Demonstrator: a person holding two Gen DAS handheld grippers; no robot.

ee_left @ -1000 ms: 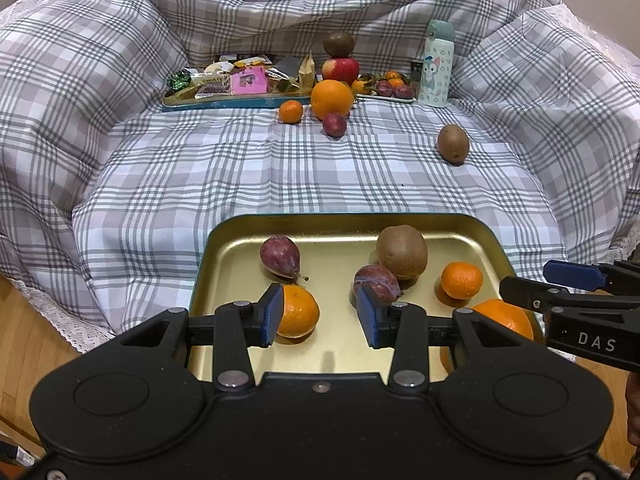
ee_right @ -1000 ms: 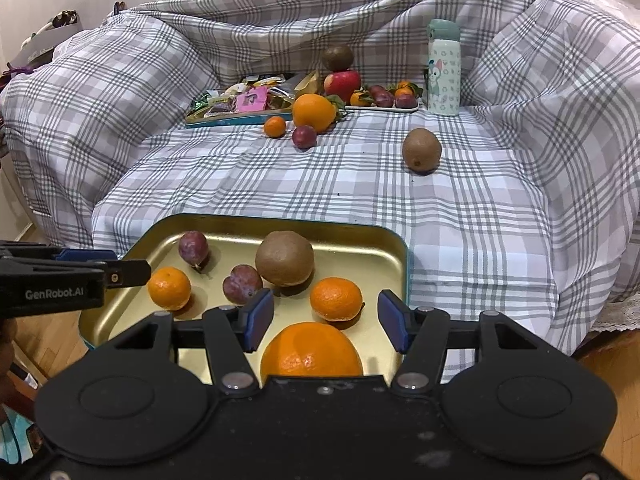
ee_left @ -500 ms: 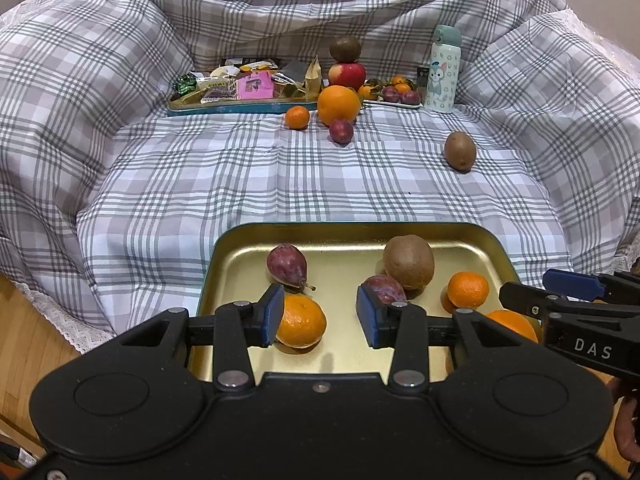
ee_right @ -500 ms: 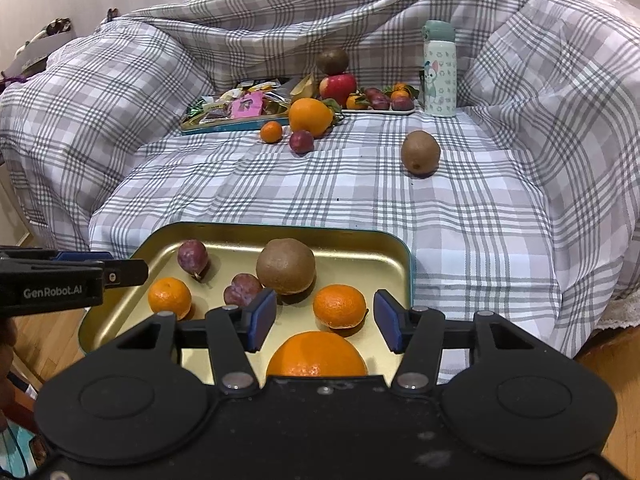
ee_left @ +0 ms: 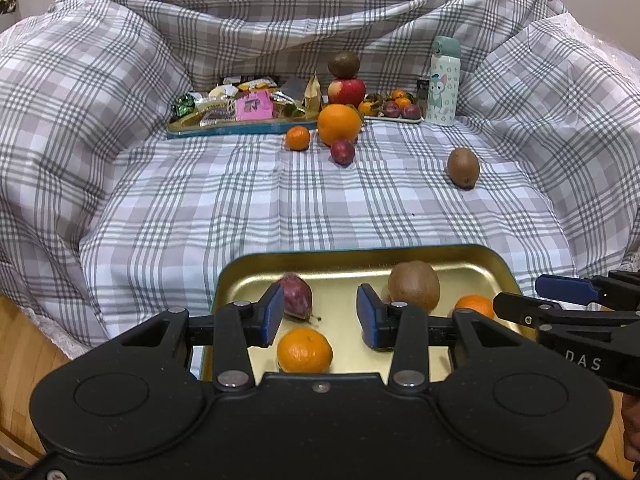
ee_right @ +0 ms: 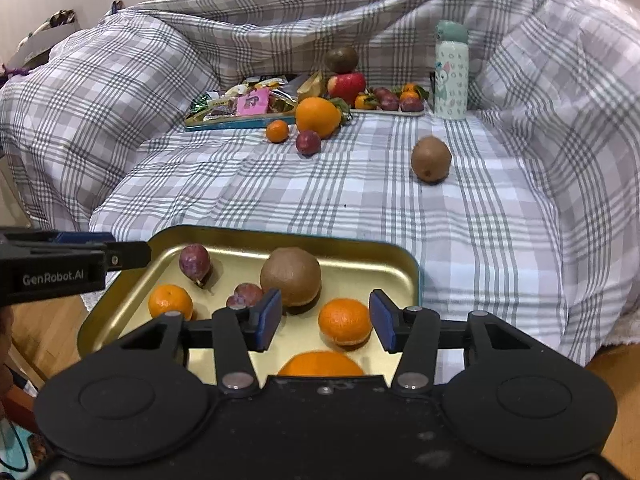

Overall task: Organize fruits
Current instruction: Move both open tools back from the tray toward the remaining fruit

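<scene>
the left tool (ee_left: 318, 314) is sitting farther back than a second ago, jaws apart and empty; the mandarin (ee_left: 305, 350) is now lying free between them on the gold tray (ee_left: 360, 258). the right tool (ee_right: 324, 320) is also parted, empty. only the right view is showing the second plum (ee_right: 245, 295) and large orange (ee_right: 320, 365).

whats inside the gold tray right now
In the gold tray: a kiwi, two mandarins, a pointed purple fruit, a plum partly behind the right gripper's finger, and a large orange, mostly hidden by the gripper body.
</scene>
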